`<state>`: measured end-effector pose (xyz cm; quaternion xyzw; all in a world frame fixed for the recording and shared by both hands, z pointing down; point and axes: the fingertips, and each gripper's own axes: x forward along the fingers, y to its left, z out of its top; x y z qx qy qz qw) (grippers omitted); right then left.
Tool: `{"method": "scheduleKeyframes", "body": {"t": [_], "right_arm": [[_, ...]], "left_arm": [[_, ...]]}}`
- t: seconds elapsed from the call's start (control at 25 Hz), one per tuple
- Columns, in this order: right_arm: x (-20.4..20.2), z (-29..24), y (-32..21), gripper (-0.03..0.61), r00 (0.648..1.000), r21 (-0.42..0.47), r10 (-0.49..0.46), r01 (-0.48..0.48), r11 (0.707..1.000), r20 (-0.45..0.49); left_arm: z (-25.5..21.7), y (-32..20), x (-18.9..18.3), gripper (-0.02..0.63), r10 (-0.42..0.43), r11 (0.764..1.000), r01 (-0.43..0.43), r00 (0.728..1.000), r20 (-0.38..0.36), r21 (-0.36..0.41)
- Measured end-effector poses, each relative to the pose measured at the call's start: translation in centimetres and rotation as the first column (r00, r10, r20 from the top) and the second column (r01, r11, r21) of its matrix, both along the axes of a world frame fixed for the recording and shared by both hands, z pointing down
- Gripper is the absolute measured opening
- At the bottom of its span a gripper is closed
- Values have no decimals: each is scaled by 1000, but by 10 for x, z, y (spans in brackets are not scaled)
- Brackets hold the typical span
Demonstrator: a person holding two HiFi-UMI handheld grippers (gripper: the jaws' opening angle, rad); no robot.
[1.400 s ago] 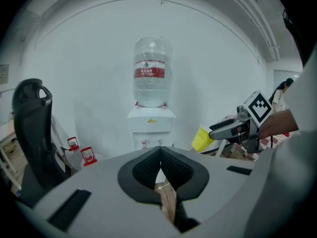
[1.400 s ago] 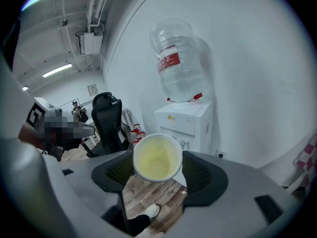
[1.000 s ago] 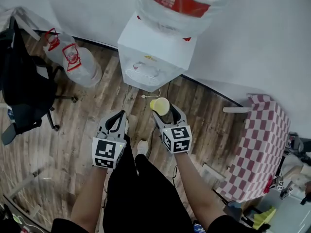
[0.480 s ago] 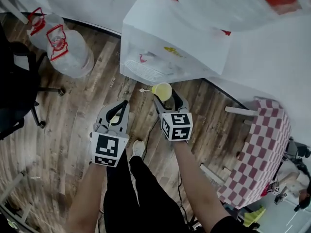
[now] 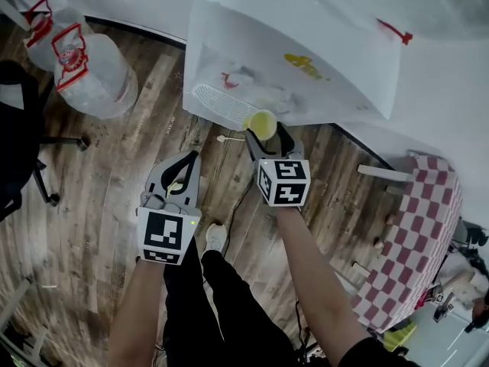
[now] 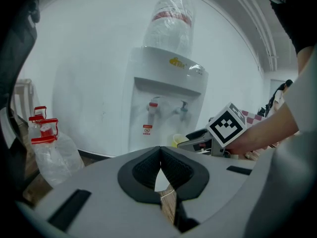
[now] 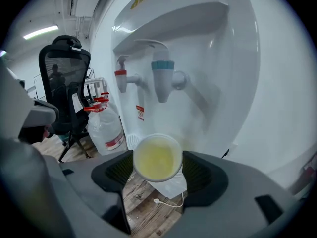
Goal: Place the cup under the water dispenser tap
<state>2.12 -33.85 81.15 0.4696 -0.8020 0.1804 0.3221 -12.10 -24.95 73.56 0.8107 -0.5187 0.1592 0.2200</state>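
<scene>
A small yellow cup [image 5: 262, 124] sits upright between the jaws of my right gripper [image 5: 265, 134], which is shut on it. In the right gripper view the cup [image 7: 157, 157] hangs in front of and below the blue tap [image 7: 162, 77], with the red tap [image 7: 122, 77] to its left. The white water dispenser [image 5: 306, 60] fills the top of the head view, and the cup is at the edge of its drip tray [image 5: 216, 104]. My left gripper [image 5: 177, 178] hangs lower left over the floor, shut on nothing, its pads [image 6: 148, 167] touching.
Clear water bottles with red handles [image 5: 85, 66] stand on the wood floor left of the dispenser. A black office chair [image 5: 17, 140] is at the far left. A red-checked table [image 5: 422, 235] stands to the right. A white cable [image 5: 231, 138] lies on the floor by the dispenser.
The right gripper has carried the cup forward, up to the dispenser's drip tray. The dispenser now looms much closer in the head view. The left gripper has stayed low and shut.
</scene>
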Motion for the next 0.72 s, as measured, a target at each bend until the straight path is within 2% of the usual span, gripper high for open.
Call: {"method": "scheduleKeyframes", "body": {"t": [0.32,0.72], "right_arm": [[5,14,-14,321,999,26,32,-32,999,-19],[-4,29,-25,321,998,18,37,-36,999,-48]], "left_arm": [[22,-2,2,14,8,1000,-8,1000,6,3],[39,3,-3,14,13,1000,-12,1000,20,-25]]}}
